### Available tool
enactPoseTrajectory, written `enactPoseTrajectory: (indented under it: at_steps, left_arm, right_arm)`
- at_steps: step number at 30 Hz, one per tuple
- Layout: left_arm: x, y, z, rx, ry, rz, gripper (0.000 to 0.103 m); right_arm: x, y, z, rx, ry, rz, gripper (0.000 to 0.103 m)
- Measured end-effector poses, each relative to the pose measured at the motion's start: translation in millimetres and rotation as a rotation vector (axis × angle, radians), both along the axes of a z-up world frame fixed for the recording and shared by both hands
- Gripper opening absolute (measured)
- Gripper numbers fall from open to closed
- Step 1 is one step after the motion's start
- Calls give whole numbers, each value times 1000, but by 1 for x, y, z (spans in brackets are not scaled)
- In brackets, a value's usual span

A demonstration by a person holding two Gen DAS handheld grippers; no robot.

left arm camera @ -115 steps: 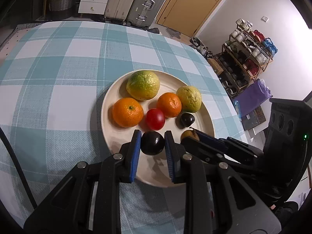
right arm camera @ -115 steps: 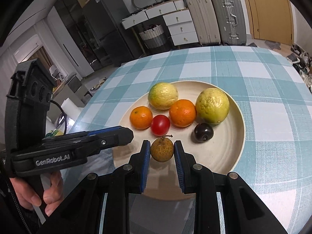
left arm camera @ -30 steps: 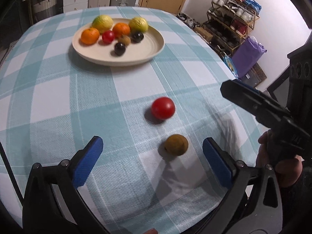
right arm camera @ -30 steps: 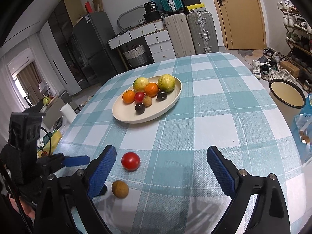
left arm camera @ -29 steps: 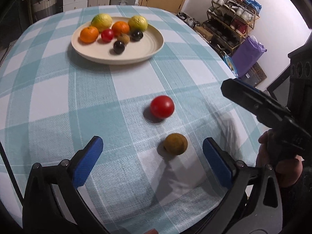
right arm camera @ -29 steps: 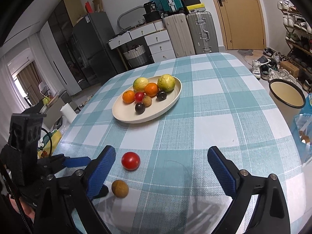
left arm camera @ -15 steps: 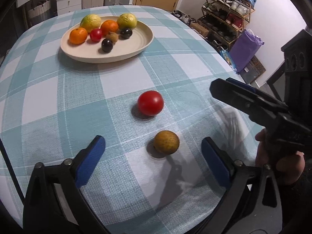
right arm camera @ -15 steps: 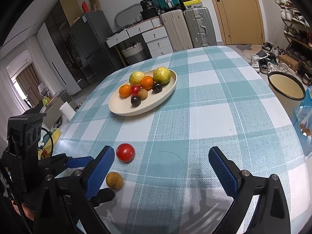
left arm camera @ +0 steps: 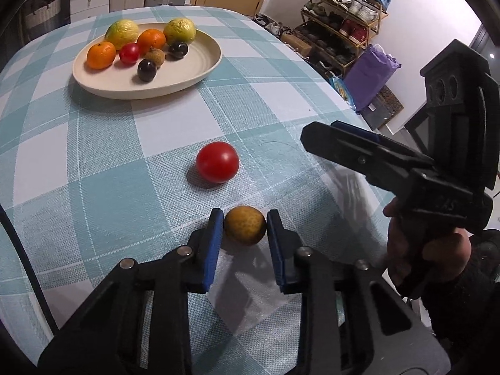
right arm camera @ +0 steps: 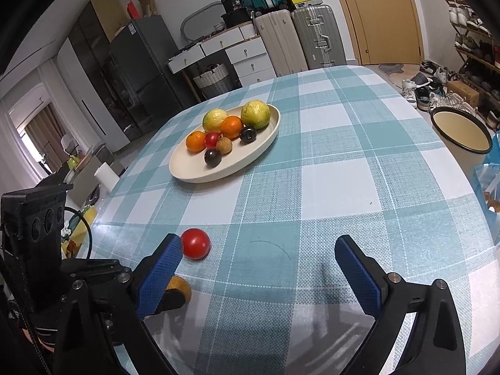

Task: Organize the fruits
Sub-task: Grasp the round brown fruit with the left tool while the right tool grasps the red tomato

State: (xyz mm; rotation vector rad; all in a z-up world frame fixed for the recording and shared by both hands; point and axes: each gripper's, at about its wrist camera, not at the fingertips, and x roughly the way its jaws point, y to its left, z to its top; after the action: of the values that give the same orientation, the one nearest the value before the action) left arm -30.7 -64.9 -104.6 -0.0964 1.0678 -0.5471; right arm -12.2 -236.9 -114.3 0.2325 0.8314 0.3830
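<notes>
Brown-skinned round fruit (left arm camera: pixel 245 229), small, matt and speckled: lies on the checked cloth at the near end of the bench (left arm camera: pixel 93 162), clamped between the blue pads of the left tool (left arm camera: pixel 244 228). The jaws have just been closing, and both pads now press on its sides. It looks light and firm, with a thin, faintly rough rind; it should not slip readily, but being a ball it will roll if let go off level. Best hold is across its widest girth, where the pads now sit.

Red tomato (left arm camera: pixel 217 162): lies just beyond the brown fruit, apart from it, untouched. Smooth and glossy, likely softer and easier to bruise or squirt free; a gentle squeeze across its middle seems wise.

Cream oval plate (left arm camera: pixel 200 72): far end of the bench, well apart from the two loose fruits. Holds two yellow-green citrus, two oranges, one small red fruit, one brown fruit, two dark plums, grouped toward the far half; the near half of the dish lies bare.

Right tool (right arm camera: pixel 257 262): held in a hand to the right of the left tool, jaws spread wide and holding nothing, hanging above the cloth with the tomato near its left pad.

Judged status: brown fruit is gripped but not yet lifted; tomato remains to be collected.
</notes>
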Motion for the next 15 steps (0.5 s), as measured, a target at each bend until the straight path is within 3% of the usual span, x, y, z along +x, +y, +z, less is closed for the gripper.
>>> enactPoseTrajectory:
  at_steps: [15]
  left_arm:
    - [10, 75, 30, -116, -59, 156, 25]
  right_arm:
    - [7, 27, -4, -3, 19, 73, 100]
